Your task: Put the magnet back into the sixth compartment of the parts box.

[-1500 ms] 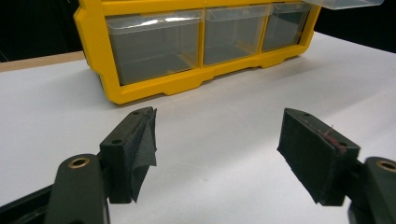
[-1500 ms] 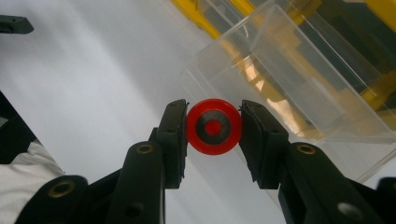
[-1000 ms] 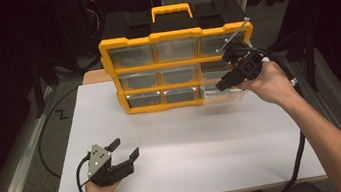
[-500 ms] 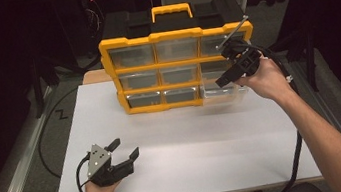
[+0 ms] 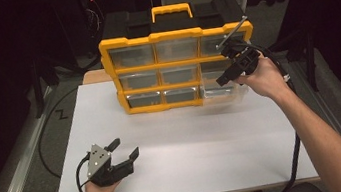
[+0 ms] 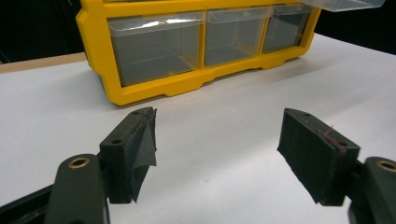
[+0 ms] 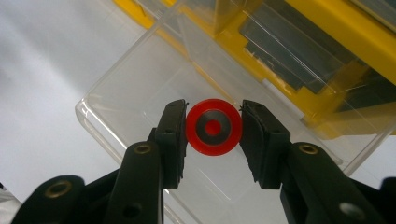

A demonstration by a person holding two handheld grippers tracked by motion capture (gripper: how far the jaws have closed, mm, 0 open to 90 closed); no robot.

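Red round disc with a grey ring (image 7: 214,127) pinched in right gripper (image 7: 213,140), above pulled-out clear plastic drawer (image 7: 140,84) near tabletop's far right edge. Next, presumably: release into drawer. Left gripper (image 5: 124,150) agape, empty.

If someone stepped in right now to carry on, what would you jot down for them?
Right hand-held gripper: closed on a red disc, held above the pulled-out clear drawer at the lower right of the yellow organiser.
Left hand-held gripper: open, holding nothing, over the white table.
Done: drawer out, disc gripped.
Left: probably drop the disc into the drawer, then push the drawer in.
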